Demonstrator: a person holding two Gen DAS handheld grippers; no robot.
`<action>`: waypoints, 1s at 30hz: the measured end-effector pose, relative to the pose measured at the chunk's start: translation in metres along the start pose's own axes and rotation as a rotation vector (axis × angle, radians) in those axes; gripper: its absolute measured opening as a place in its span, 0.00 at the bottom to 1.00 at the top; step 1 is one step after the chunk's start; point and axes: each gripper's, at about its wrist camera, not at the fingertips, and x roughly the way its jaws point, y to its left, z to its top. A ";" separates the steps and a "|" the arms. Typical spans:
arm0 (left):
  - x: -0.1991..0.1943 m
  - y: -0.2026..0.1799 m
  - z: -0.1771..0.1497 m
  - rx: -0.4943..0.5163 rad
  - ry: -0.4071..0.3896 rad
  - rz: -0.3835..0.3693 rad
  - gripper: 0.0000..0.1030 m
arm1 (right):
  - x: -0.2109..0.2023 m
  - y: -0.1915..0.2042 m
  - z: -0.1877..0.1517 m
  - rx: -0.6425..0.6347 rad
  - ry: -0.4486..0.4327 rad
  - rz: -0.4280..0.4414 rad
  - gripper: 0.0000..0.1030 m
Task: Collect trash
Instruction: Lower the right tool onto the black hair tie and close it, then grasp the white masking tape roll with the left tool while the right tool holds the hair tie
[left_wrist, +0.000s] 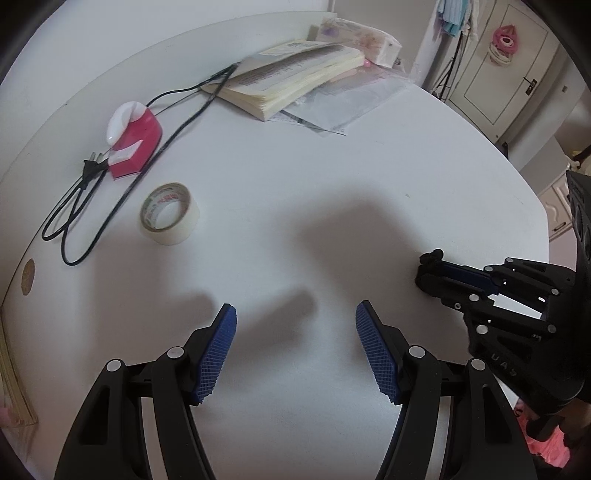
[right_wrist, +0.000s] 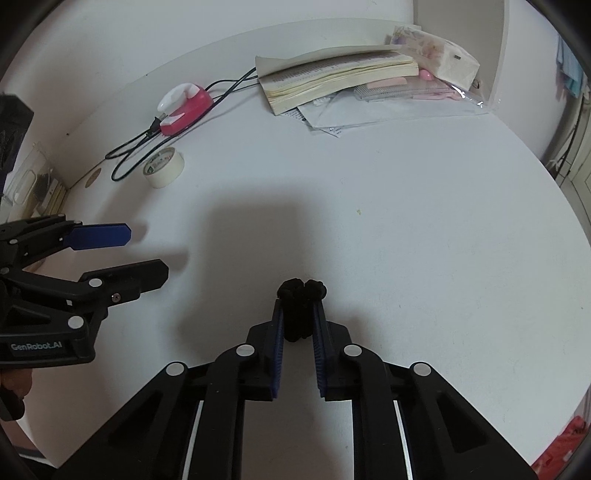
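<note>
White tabletop (right_wrist: 406, 221): right gripper (right_wrist: 299, 321), jaws clamped on a small black crumpled wad (right_wrist: 301, 290) (resting on the surface, near the front edge); left gripper (left_wrist: 295, 347), jaws apart and empty, just beside it; tape roll (left_wrist: 170, 214) well apart

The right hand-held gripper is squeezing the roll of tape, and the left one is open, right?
Not quite. The right hand-held gripper is squeezing a small black scrunched-up thing, as the right wrist view shows. The roll of tape lies untouched. The left hand-held gripper is open.
</note>
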 end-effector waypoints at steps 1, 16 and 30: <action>-0.001 0.003 0.001 -0.006 -0.003 0.004 0.66 | 0.001 0.000 0.004 0.004 -0.002 0.009 0.13; 0.013 0.062 0.051 -0.069 -0.037 0.052 0.66 | 0.008 0.032 0.071 -0.051 -0.067 0.074 0.12; 0.024 0.076 0.070 -0.057 -0.095 0.028 0.34 | 0.024 0.042 0.087 -0.050 -0.058 0.082 0.12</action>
